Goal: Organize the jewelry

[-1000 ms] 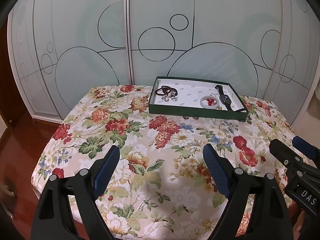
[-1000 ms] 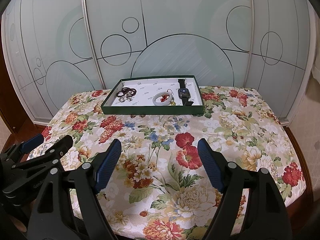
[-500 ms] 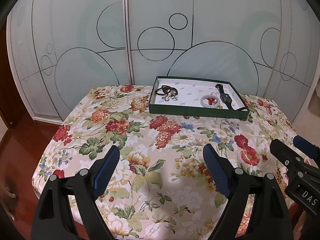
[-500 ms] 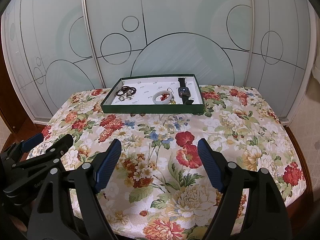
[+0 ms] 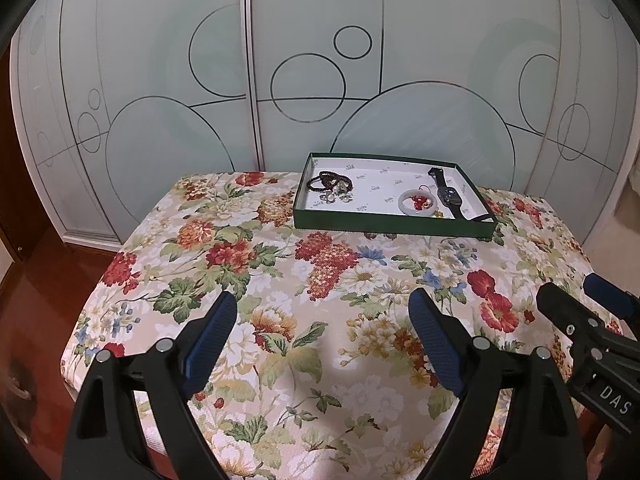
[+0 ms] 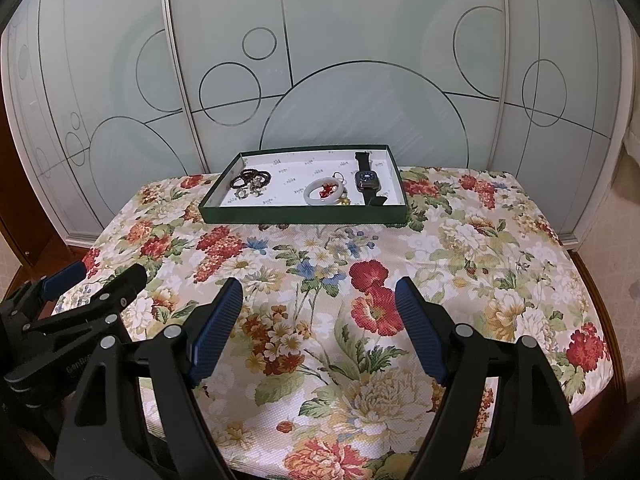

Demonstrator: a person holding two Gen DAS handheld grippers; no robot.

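Note:
A green tray (image 5: 392, 229) (image 6: 304, 215) with a white lining sits at the far side of the floral tablecloth. In it lie dark bead bracelets (image 5: 329, 181) (image 6: 252, 178), small silver pieces (image 5: 335, 197), a pale jade bangle with red charm (image 5: 417, 204) (image 6: 324, 193) and a black smartwatch (image 5: 448, 196) (image 6: 367, 180). My left gripper (image 5: 322, 310) is open and empty above the near part of the table. My right gripper (image 6: 319, 294) is open and empty beside it, and it also shows at the right edge of the left wrist view (image 5: 580, 300).
The floral tablecloth (image 5: 320, 280) covers a small table with wooden floor (image 5: 32, 320) to the left. Frosted glass sliding doors (image 5: 320, 60) stand right behind the table. The left gripper's body shows at the left of the right wrist view (image 6: 72, 312).
Both views have shifted only slightly; the tray sits a little higher in frame than a second ago. Both grippers stay open and empty.

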